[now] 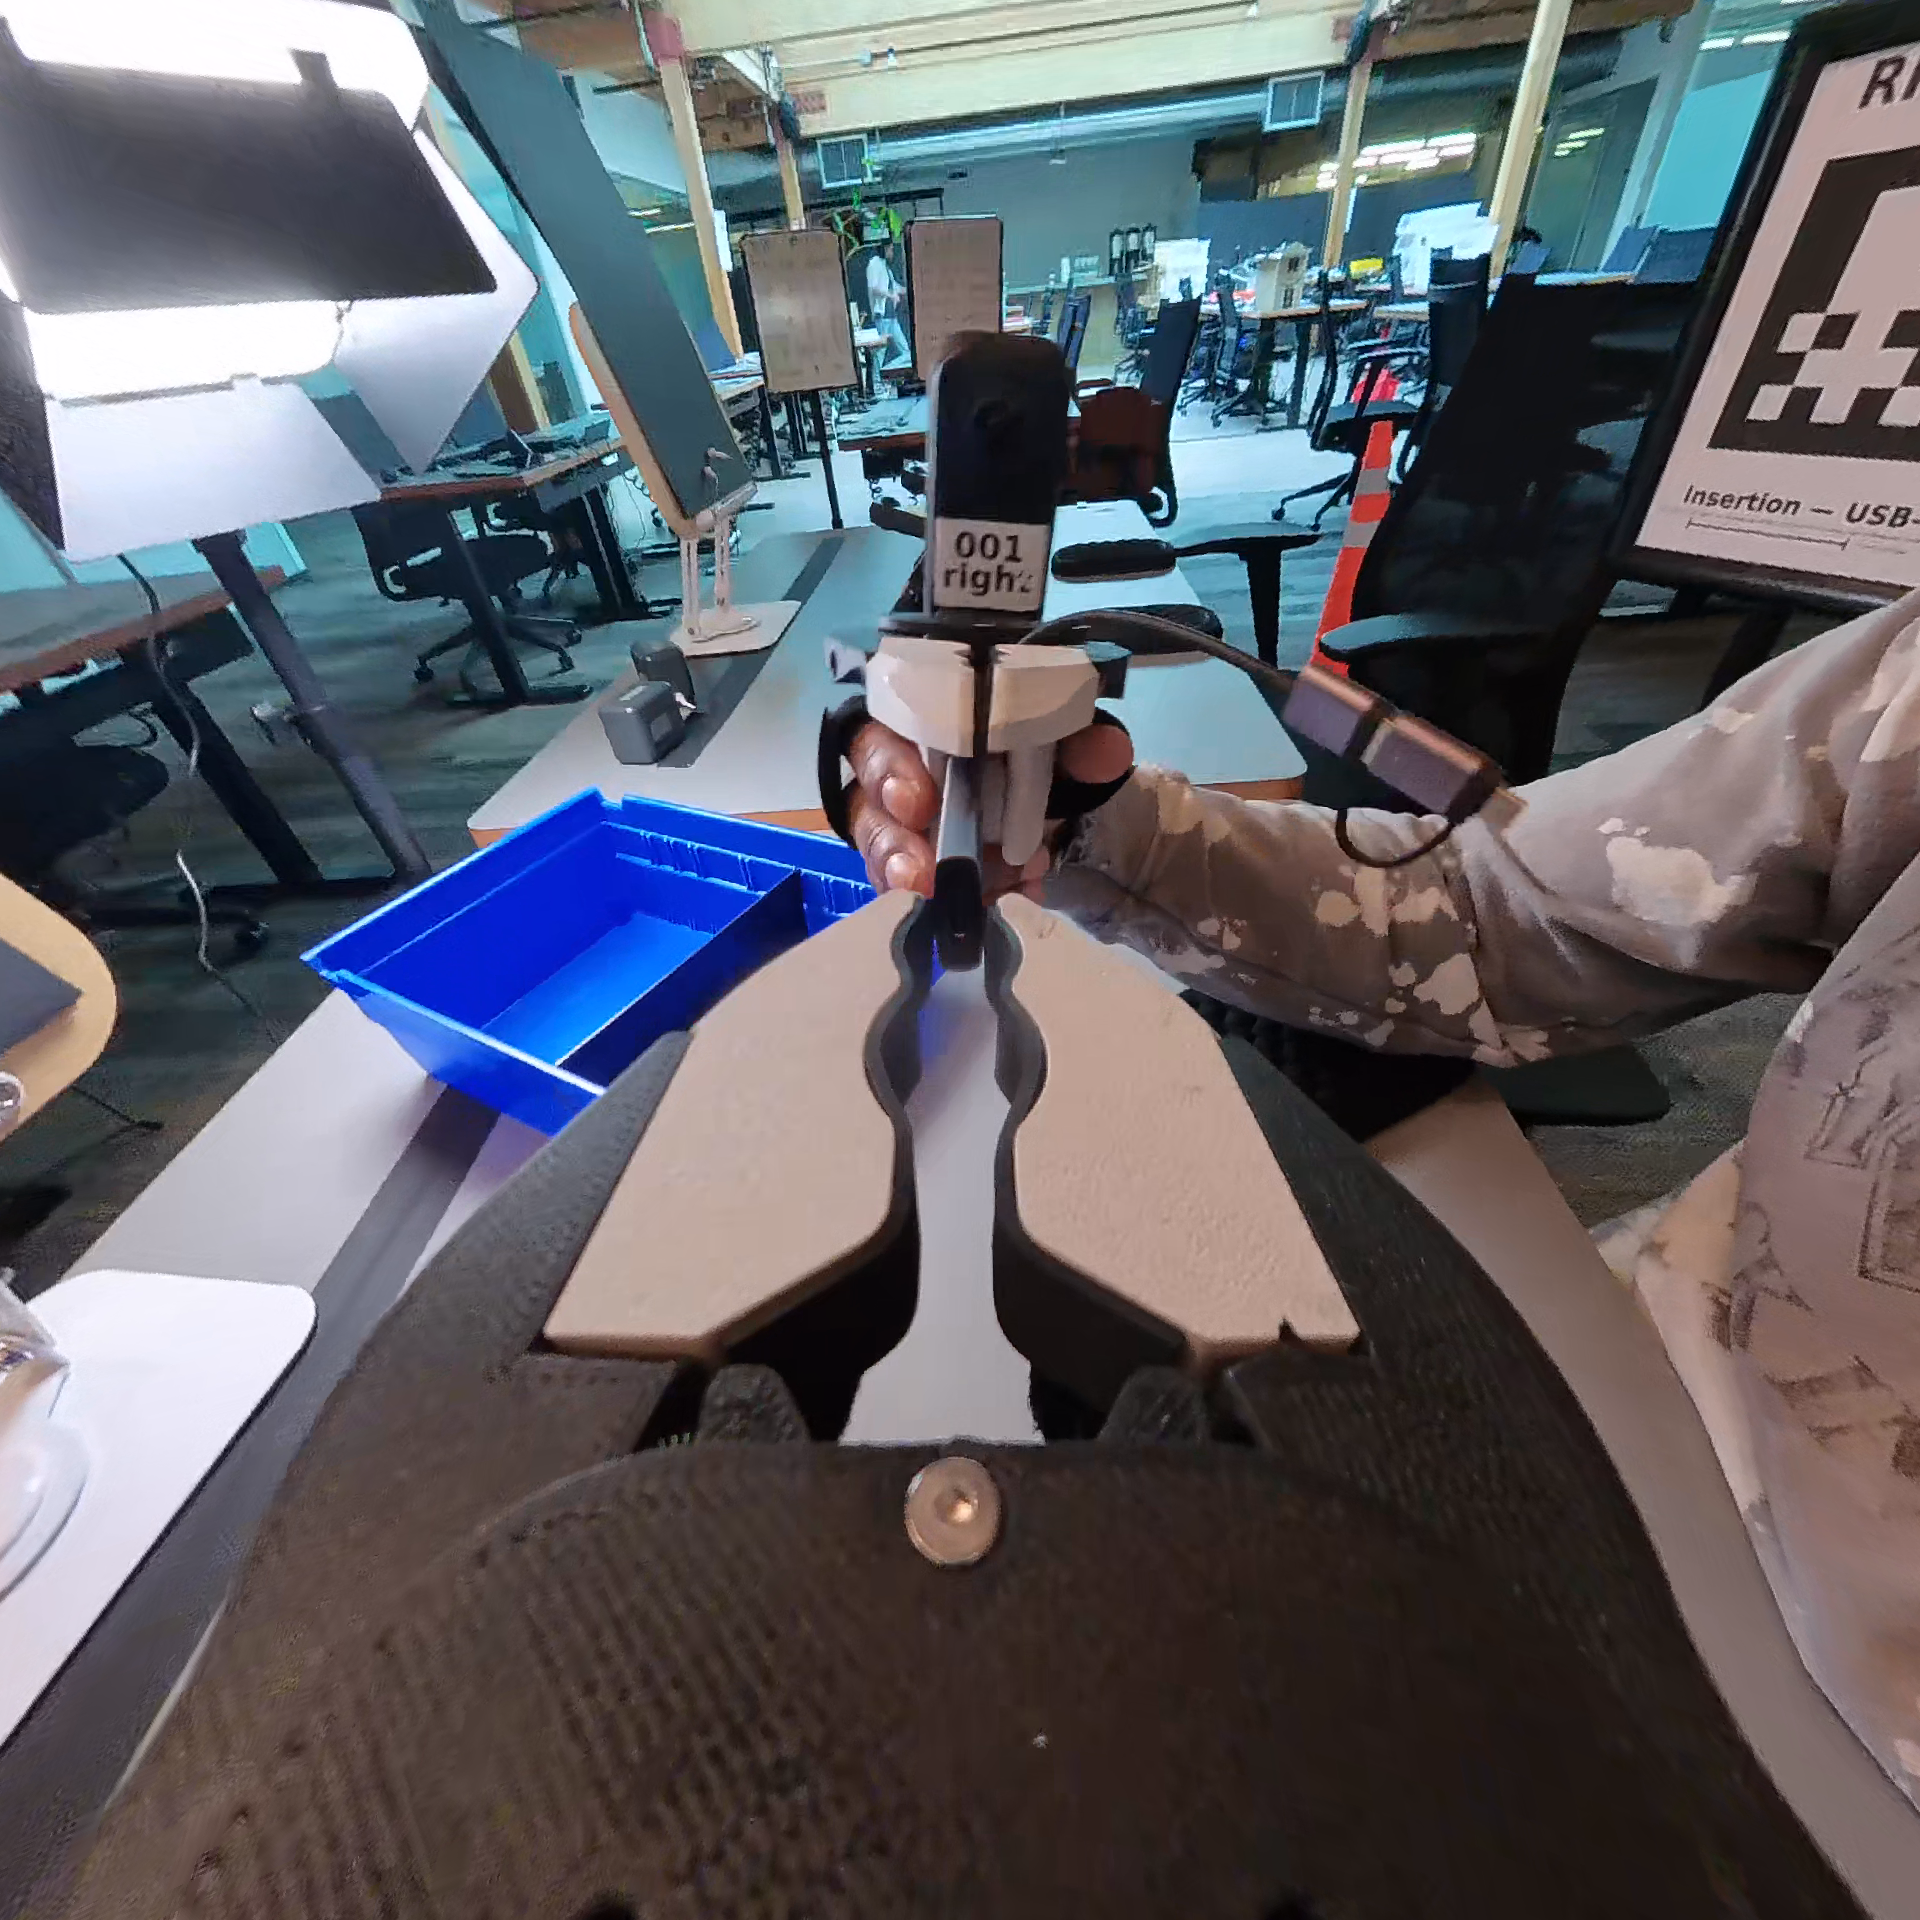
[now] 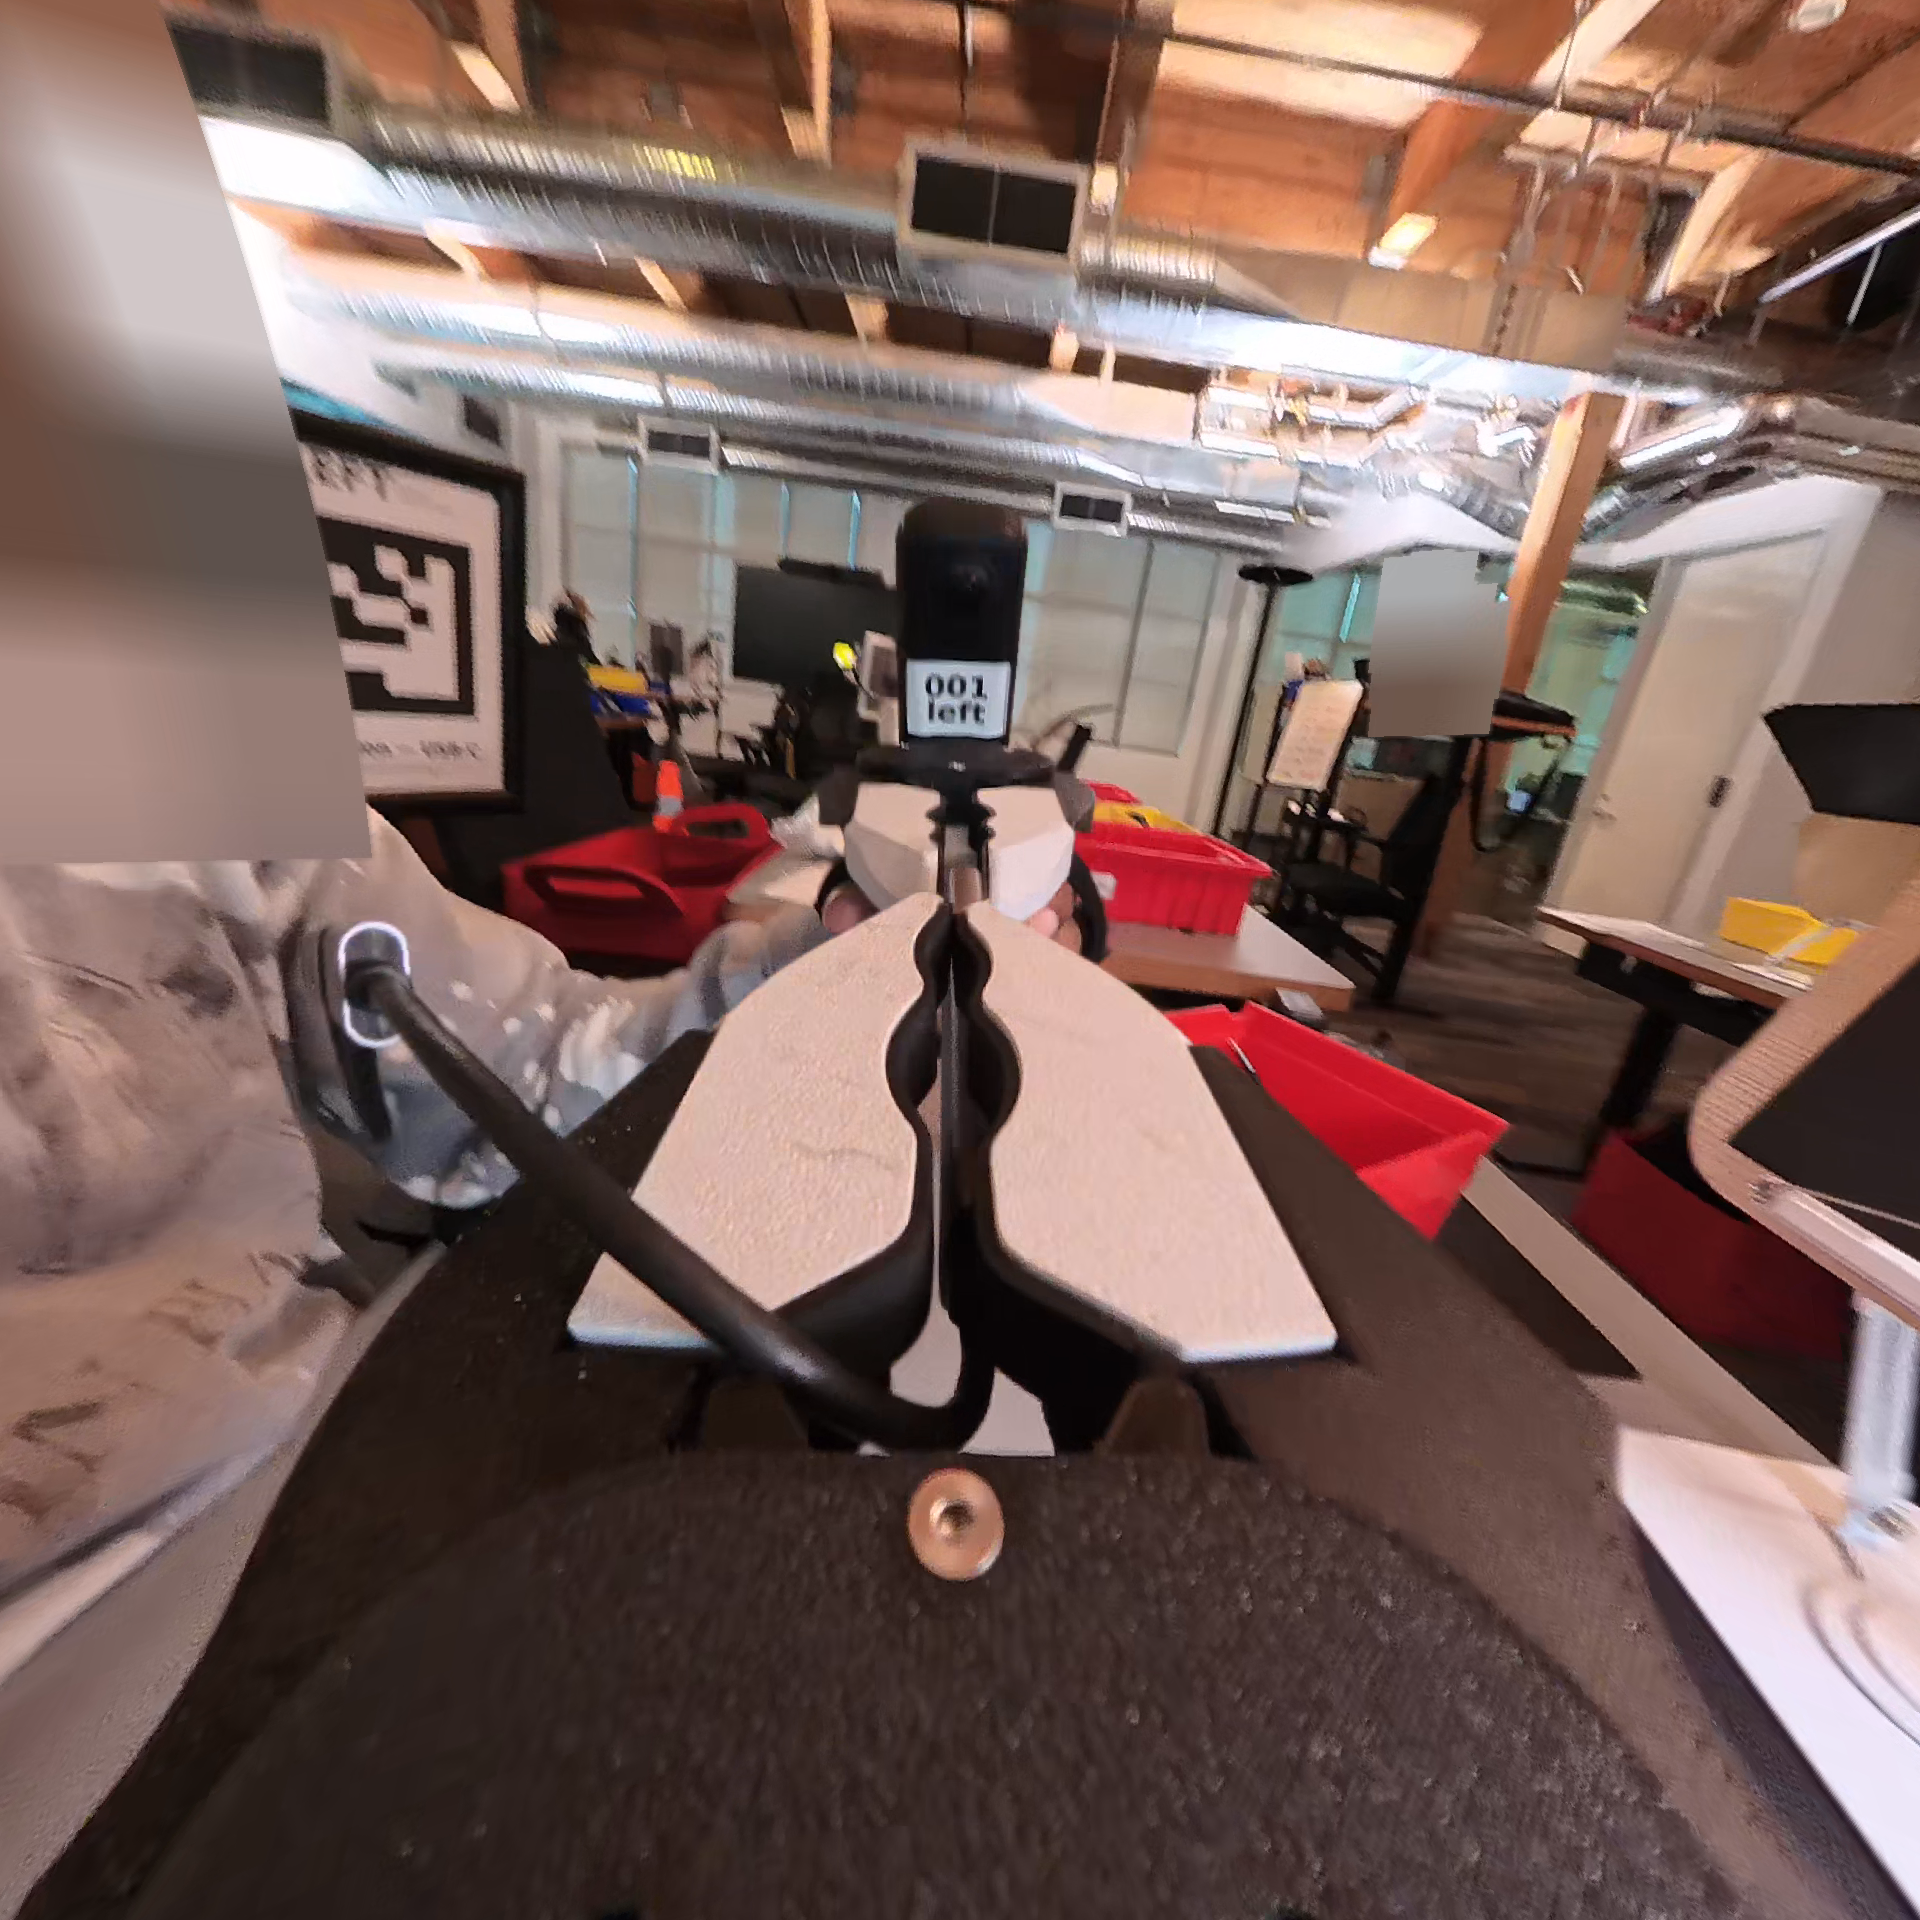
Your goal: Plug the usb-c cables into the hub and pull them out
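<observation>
In the left wrist view my left gripper (image 1: 956,930) is shut on a short black connector (image 1: 958,914) at its fingertips. A slim grey plug body (image 1: 958,810) runs from that connector up to my right gripper (image 1: 982,727), which faces me above the table. In the right wrist view my right gripper (image 2: 951,935) is shut on a thin black usb-c cable (image 2: 582,1174) that runs between its pads and loops out to the left. The cable's far end carries a grey adapter block (image 1: 1392,748), which hangs in the air. The left gripper also shows in the right wrist view (image 2: 961,862), facing me.
A blue divided bin (image 1: 582,956) stands on the grey table (image 1: 312,1143) left of the grippers. A white stand base (image 1: 135,1455) is at the near left. Red bins (image 2: 1351,1101) lie to the right in the right wrist view. A person's patterned sleeve (image 1: 1455,914) reaches in from the right. About 5 cm separates my left fingertips from my right.
</observation>
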Motion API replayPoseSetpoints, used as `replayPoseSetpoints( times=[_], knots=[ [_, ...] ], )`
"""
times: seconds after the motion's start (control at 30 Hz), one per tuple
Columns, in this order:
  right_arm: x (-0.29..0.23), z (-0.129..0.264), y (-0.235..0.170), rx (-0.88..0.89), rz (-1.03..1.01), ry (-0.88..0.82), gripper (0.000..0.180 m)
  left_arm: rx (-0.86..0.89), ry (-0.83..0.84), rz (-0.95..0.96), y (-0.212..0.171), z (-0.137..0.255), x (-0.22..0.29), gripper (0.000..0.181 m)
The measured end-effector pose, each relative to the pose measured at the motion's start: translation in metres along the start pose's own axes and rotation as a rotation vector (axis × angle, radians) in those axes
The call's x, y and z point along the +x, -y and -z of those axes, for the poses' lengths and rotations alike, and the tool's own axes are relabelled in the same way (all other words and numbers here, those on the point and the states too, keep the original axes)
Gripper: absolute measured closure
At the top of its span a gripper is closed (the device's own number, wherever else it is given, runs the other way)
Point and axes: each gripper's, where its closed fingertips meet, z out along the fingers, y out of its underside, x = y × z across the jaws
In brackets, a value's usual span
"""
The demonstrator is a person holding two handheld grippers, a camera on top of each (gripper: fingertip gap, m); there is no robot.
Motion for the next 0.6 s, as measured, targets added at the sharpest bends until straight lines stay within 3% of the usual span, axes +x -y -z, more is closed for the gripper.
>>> replayPoseSetpoints(
  times=[0.1,0.3,0.6],
  knots=[
    [0.001,0.004,0.008,0.088,-0.068,0.030,0.180,0.001,0.025,-0.023,0.006,-0.002,0.004,0.171],
    [0.003,0.005,0.002,0.068,-0.063,0.021,0.180,-0.017,0.077,-0.115,0.014,-0.001,0.010,0.171],
    [-0.011,0.007,-0.008,-0.053,-0.009,0.075,0.147,-0.018,0.077,-0.195,0.021,0.001,0.021,0.171]
  ],
)
